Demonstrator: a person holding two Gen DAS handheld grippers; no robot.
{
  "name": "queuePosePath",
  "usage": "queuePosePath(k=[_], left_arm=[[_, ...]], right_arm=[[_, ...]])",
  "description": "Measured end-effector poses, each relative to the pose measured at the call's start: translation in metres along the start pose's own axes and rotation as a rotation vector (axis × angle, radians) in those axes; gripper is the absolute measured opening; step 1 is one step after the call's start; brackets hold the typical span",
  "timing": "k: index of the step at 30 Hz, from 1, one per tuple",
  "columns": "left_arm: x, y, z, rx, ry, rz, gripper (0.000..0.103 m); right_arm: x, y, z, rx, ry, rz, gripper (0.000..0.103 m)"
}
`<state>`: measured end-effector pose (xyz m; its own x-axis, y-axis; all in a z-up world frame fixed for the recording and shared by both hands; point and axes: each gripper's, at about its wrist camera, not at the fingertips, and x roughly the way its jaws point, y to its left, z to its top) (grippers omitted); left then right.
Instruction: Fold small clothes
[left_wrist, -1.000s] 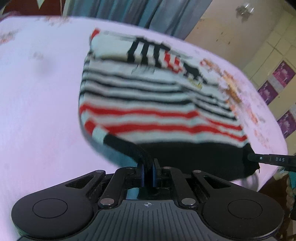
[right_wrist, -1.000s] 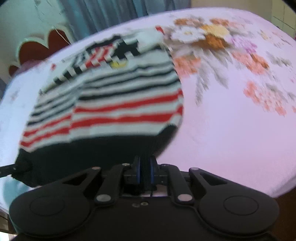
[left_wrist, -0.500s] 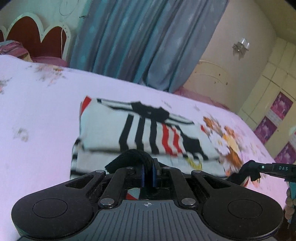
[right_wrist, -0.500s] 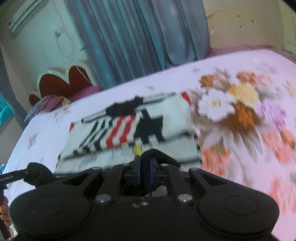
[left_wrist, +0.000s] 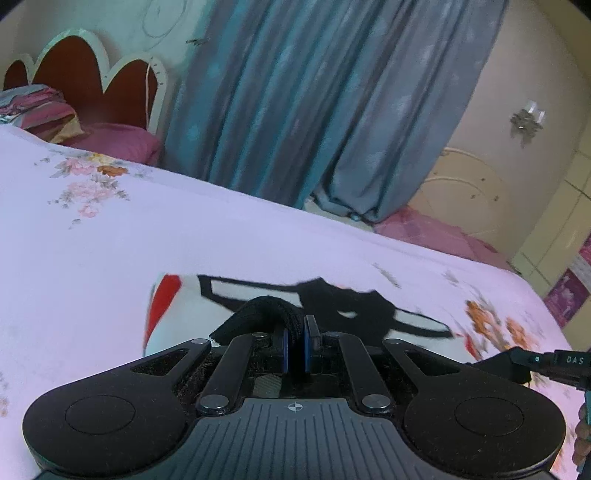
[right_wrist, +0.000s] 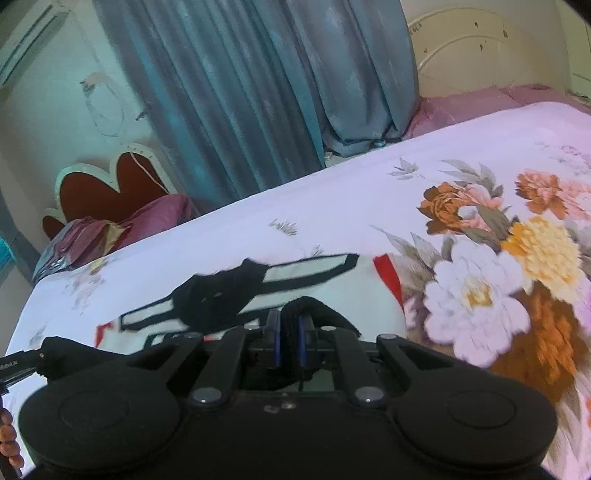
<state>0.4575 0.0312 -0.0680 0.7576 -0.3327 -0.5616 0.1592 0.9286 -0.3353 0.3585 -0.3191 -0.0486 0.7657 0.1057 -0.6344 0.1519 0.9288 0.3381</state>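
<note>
Both grippers are clenched on the black hem: the left gripper (left_wrist: 295, 345) pinches one corner, the right gripper (right_wrist: 290, 338) the other, so the hem (left_wrist: 258, 314) spans side to side between them, neither hand nearer. Just beyond the jaws, the rest of the striped garment (right_wrist: 295, 275) lies flat on the floral bedsheet (left_wrist: 110, 240), its far edge ahead
</note>
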Motion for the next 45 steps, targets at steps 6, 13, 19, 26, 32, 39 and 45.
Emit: queuePosePath(k=[6,13,19,26,32,39,45], left_arm=[[0.063,0.009,0.01,-0.04,0.077,0.074,0.007],[0.102,0.017,0.009,-0.04,0.143,0.13,0.007],[0.104,0.03,0.012,-0.131,0.165,0.108,0.019],[0.07,0.032,0.024,-0.107,-0.004,0.154,0.076],[0.076,0.011,0.005,0.108,0.066,0.151,0.076],[0.103,0.016,-0.005,0.103,0.112,0.226,0.04],[0.102,0.02,-0.017,0.108,0.068,0.261,0.032]], right_arm=[[0.069,-0.022,0.017,0.11,0.098,-0.009,0.009],[0.115,-0.028,0.025,0.12,0.15,-0.043,0.01],[0.116,-0.036,0.038,0.14,0.106,-0.005,0.033],[0.102,-0.04,0.044,0.068,0.031,-0.063,0.04],[0.113,-0.021,0.026,-0.136,0.111,-0.082,0.039],[0.127,-0.008,0.018,-0.221,0.131,-0.106,0.008],[0.125,-0.016,0.022,-0.197,0.066,-0.122,0.004]])
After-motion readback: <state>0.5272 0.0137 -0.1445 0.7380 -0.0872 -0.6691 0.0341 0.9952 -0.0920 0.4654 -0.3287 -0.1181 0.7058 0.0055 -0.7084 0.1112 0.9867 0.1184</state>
